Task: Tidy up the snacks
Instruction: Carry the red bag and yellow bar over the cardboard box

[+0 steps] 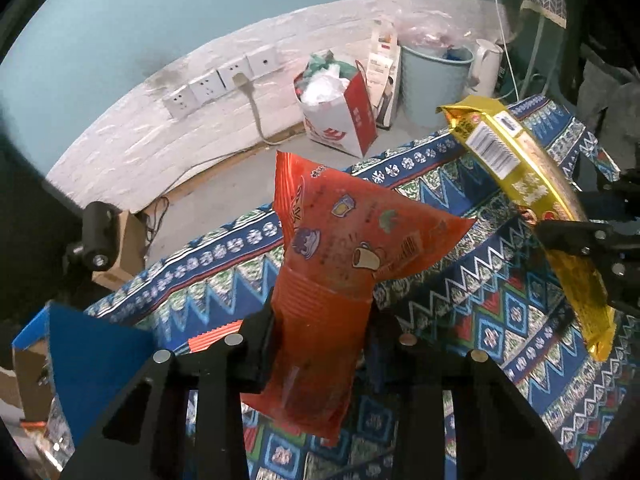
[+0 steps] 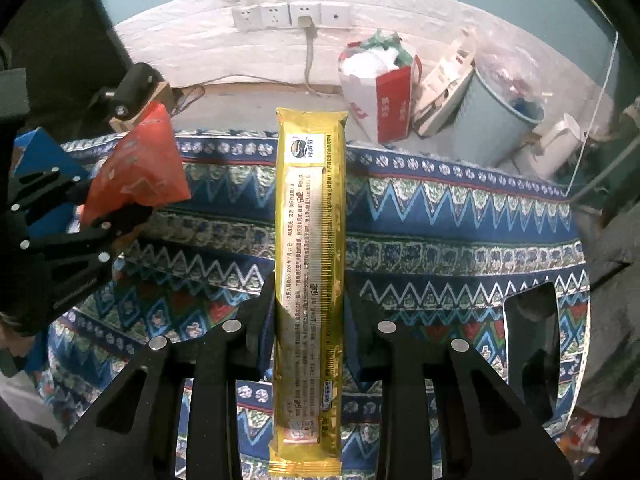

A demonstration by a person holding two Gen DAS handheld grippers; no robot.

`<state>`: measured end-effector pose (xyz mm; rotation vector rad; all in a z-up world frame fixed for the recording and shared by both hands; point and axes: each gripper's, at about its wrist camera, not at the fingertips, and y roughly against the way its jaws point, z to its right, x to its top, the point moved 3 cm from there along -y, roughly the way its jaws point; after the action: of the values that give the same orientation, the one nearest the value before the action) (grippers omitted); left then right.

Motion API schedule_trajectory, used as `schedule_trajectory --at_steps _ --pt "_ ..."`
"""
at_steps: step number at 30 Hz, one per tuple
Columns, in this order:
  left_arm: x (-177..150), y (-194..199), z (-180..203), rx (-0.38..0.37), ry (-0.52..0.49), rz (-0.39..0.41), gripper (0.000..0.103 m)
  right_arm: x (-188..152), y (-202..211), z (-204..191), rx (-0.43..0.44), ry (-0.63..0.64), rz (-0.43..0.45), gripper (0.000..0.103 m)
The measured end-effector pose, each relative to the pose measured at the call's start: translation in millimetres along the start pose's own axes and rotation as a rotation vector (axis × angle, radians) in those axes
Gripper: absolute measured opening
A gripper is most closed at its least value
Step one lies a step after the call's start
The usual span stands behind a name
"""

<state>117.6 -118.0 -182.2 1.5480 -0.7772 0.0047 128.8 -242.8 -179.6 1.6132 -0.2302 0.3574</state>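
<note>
A patterned blue tablecloth (image 2: 460, 216) spread beneath the tongs. Beyond them, wall sockets (image 2: 292, 16) lined the white brick wall, a stuffed red-and-white paper bag (image 2: 384, 100) stood on the floor, with a pale blue bin (image 2: 496, 120) and white kettle (image 2: 556, 148) further right.

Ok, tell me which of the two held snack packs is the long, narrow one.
The gold foil biscuit sleeve, clamped in the right hand-held gripper. The orange-red plastic snack bag in the left hand-held gripper is wider and flares at its top.
</note>
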Motion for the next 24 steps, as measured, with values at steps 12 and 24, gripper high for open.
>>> schedule_trajectory --at_steps 12,24 --pt "-32.6 67.5 -24.2 -0.007 0.088 0.020 0.036 7.2 34.9 -38.0 0.028 0.060 0.053 0.027" --pt "-65.8 119.5 -63.9 0.010 0.211 0.040 0.037 8.2 56.9 -83.2 0.073 0.121 0.075 0.027"
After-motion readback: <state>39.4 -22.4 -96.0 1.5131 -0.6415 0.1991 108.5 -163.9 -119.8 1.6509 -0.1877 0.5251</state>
